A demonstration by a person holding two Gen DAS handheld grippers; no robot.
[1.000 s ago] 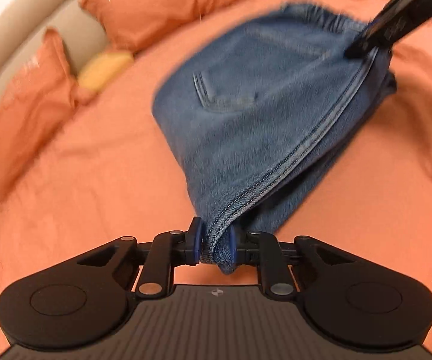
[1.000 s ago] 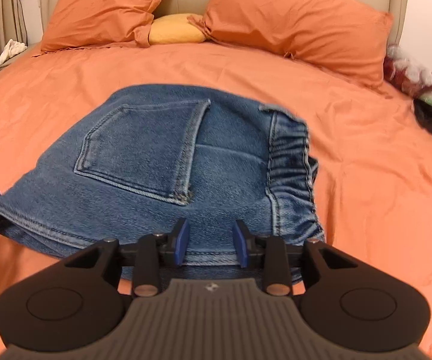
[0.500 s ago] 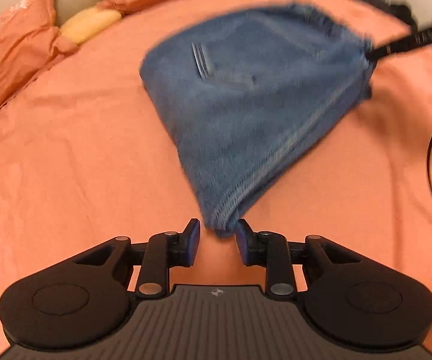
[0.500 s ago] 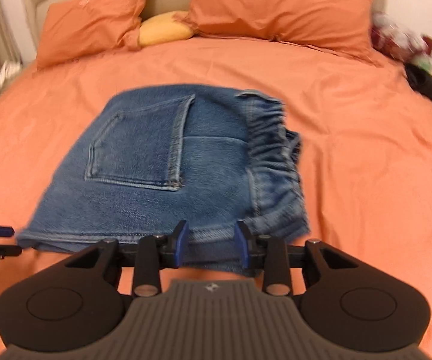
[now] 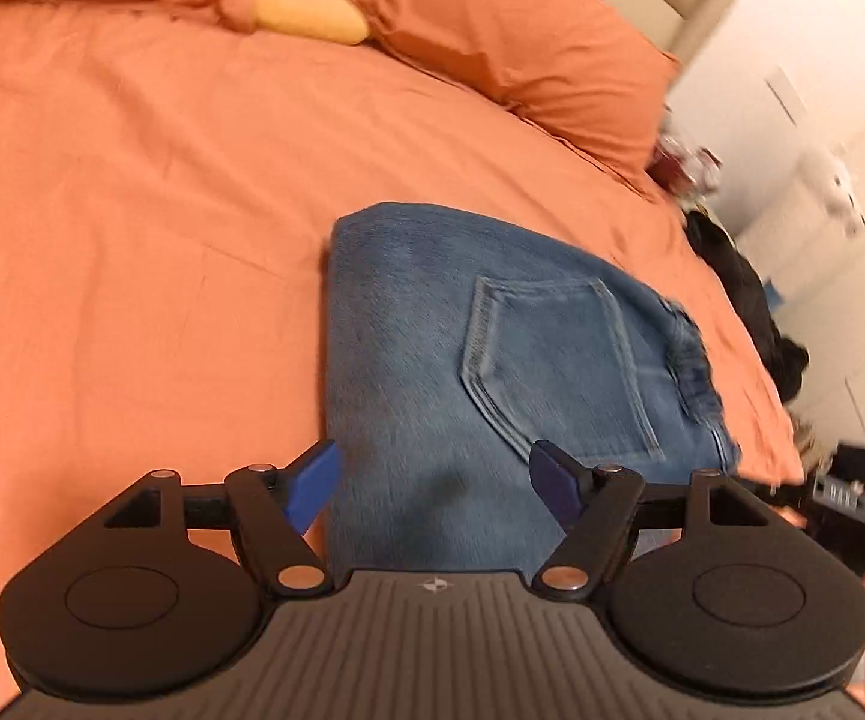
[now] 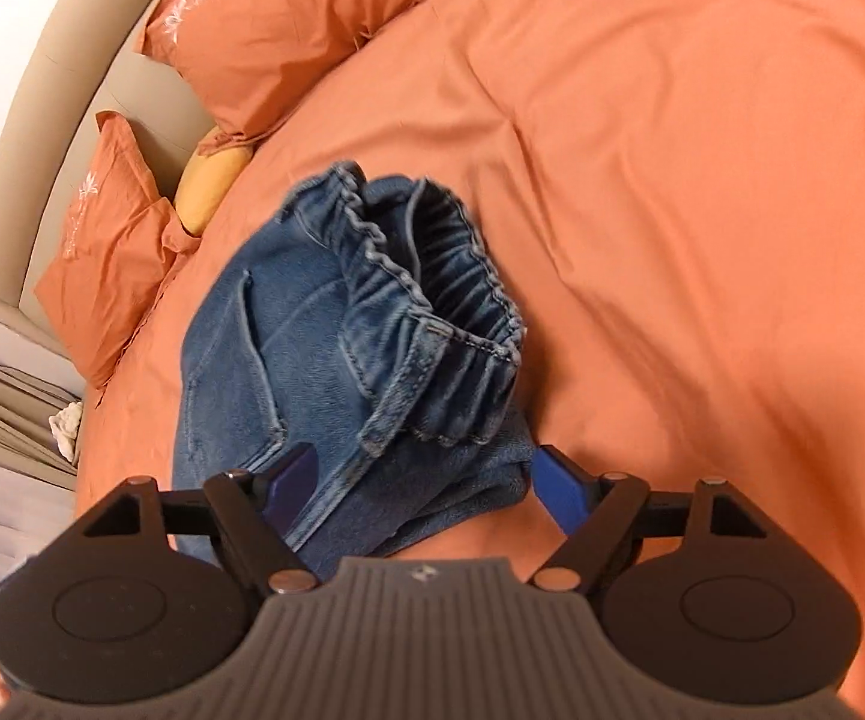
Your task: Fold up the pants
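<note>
i've let go: my left gripper [image 5: 432,483] and right gripper [image 6: 417,483] have just been opening and stand wide, empty. the jeans [image 5: 492,360] lie folded on the bed [image 5: 132,180]; next i'd check the fold.

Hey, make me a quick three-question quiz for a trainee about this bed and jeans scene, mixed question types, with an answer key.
1. True or false: the left gripper is clamped on the folded jeans.
2. Multiple choice: which part of the jeans bunches up nearest the right gripper? A) a leg hem B) the elastic waistband C) a zip fly
3. Short answer: what small item sits between the two orange pillows at the headboard?

Key:
1. False. Its jaws have just been opening and stand wide, with denim below but nothing pinched.
2. B
3. A yellow cushion.
</note>
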